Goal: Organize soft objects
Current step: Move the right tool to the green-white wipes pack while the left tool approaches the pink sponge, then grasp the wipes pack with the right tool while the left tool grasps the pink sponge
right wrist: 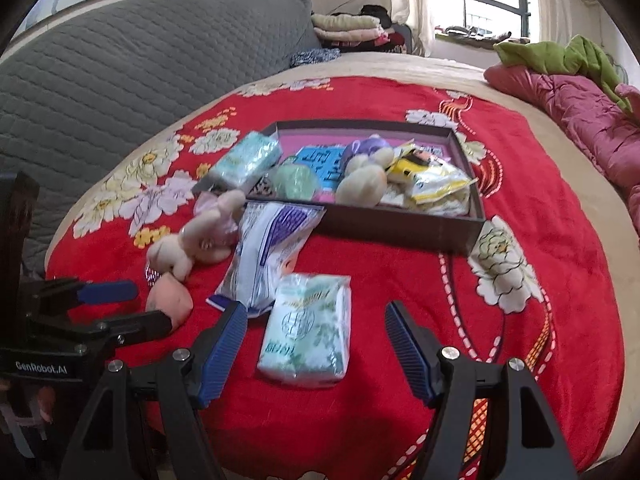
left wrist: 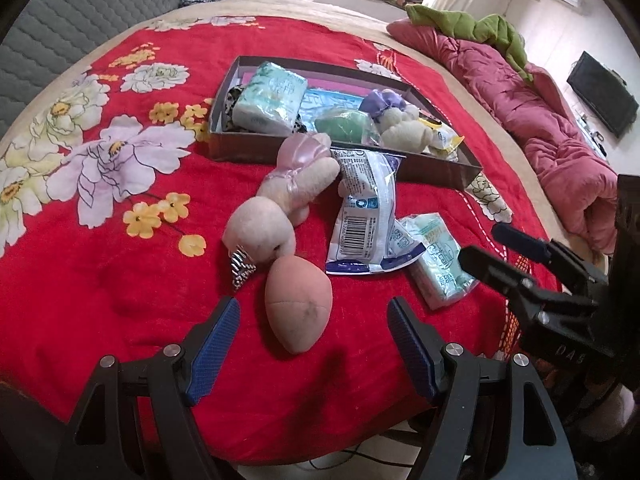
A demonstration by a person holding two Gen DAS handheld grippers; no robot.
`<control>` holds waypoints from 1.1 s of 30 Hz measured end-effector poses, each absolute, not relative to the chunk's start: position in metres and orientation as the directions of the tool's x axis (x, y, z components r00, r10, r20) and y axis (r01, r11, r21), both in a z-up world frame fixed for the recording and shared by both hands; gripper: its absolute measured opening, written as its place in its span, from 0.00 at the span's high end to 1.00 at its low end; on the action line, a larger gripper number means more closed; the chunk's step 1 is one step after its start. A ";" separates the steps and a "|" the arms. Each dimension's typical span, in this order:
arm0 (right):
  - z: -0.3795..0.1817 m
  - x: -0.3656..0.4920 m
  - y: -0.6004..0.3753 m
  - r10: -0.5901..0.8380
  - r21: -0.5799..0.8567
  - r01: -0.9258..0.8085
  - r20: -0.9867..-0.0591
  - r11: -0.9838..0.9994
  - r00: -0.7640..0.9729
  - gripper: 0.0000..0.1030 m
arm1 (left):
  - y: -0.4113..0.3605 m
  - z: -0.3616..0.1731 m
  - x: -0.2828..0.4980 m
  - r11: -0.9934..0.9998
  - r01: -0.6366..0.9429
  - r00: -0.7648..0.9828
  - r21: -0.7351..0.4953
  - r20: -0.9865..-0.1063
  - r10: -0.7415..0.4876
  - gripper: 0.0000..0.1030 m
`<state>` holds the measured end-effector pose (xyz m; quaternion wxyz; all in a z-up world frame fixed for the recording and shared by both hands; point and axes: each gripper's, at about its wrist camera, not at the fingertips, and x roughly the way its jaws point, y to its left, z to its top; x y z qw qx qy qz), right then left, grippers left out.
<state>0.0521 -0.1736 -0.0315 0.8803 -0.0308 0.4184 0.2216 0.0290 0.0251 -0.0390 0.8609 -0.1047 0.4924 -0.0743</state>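
A pink egg-shaped plush [left wrist: 298, 306] lies on the red floral blanket, between the open fingers of my left gripper [left wrist: 314, 312]; it also shows in the right wrist view [right wrist: 170, 300]. A pink plush rabbit [left wrist: 280, 200] lies just beyond it. My right gripper [right wrist: 316, 320] is open around a pale green tissue pack [right wrist: 310, 328], which also shows in the left wrist view [left wrist: 438, 264]. A white and blue plastic bag [left wrist: 366, 212] lies between the rabbit and the pack. A dark shallow box [left wrist: 436, 168] holds several soft items.
A metal watch band [left wrist: 242, 266] lies under the rabbit's head. A pink quilt [left wrist: 540, 120] with a green cloth [left wrist: 472, 24] lies at the right. A grey quilted headboard [right wrist: 140, 60] stands at the left. The bed edge is close to me.
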 end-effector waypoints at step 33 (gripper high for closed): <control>-0.071 0.072 -0.163 0.329 0.088 -0.457 -0.812 0.885 0.481 0.51 | 0.028 -0.066 0.051 0.947 -0.025 0.467 -0.322 -0.841 -0.274 0.54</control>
